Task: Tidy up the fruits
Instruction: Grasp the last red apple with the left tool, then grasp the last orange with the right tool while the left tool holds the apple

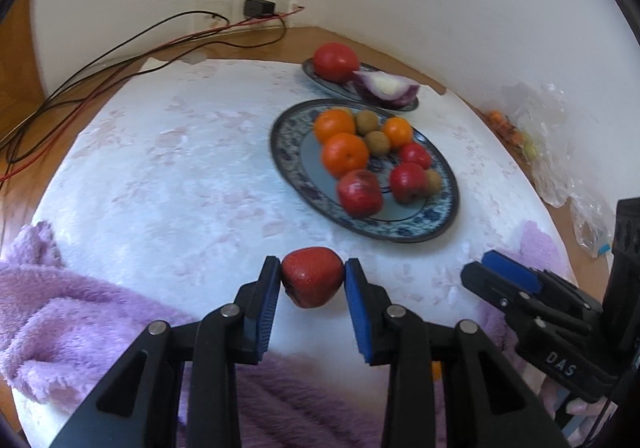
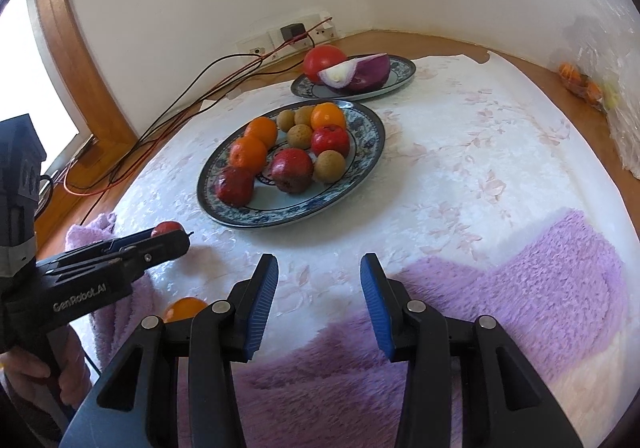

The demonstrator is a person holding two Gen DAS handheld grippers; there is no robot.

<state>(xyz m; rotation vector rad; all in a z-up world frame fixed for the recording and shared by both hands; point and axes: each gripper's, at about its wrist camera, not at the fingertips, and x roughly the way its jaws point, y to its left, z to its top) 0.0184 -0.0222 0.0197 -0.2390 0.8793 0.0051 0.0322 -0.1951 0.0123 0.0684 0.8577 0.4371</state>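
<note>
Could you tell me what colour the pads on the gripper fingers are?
Blue, ribbed pads on black fingers; clearest in the right wrist view.

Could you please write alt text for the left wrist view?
The left claw grips a small red fruit above a white tablecloth. Beyond it, a patterned plate holds oranges, kiwis and red fruits.

Two markings, both on the gripper bodies

White letters "DAS" stand on the black body of the right gripper (image 1: 496,268), at about four o'clock in the left wrist view. "GenRobot.AI" in white runs along the black side of the left gripper (image 2: 176,236), at about eight o'clock in the right wrist view.
</note>
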